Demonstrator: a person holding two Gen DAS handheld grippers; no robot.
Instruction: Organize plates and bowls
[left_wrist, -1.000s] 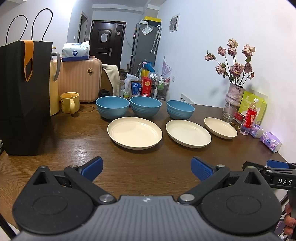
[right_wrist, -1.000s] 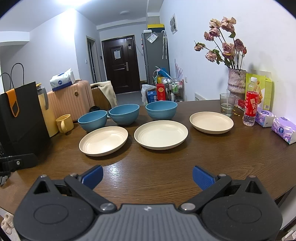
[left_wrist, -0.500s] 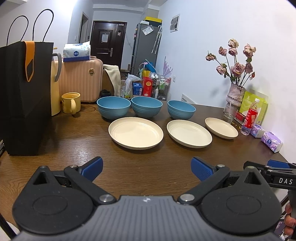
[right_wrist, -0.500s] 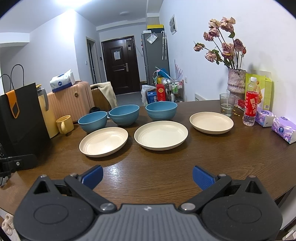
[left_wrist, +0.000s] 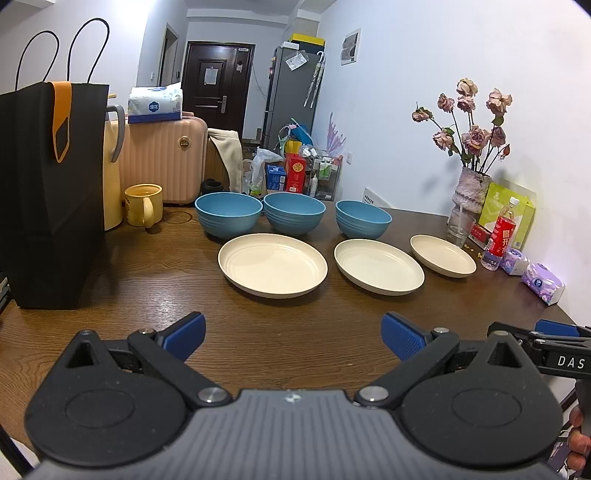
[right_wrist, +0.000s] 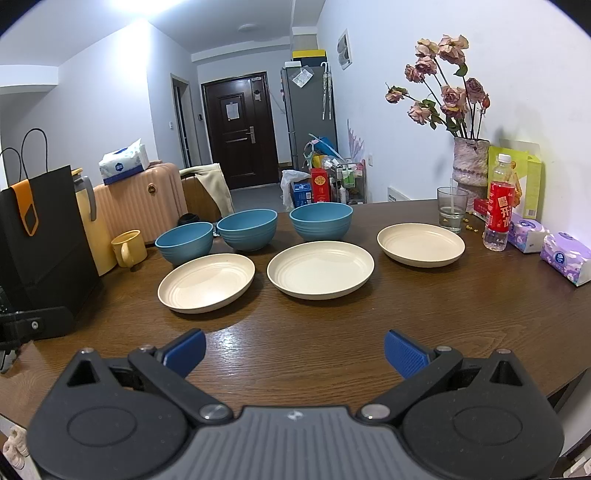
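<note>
Faintly, right hand-held gripper (left_wrist: 554, 332) reads "DAS".

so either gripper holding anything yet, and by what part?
Nothing held. Left gripper and right gripper are both open and empty above the table, short of the plates and bowls.

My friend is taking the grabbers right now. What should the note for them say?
Left gripper: open, empty, above the near table edge.
Right gripper: open, empty, also at the near edge.
Three blue bowls stand in a back row, the left two close together, none nested.
Three cream plates lie apart in a front row on the table.
Done: nothing stacked.
Left: probably stack the plates and nest the bowls.
Mind the glass and bottle near the right plate.
</note>
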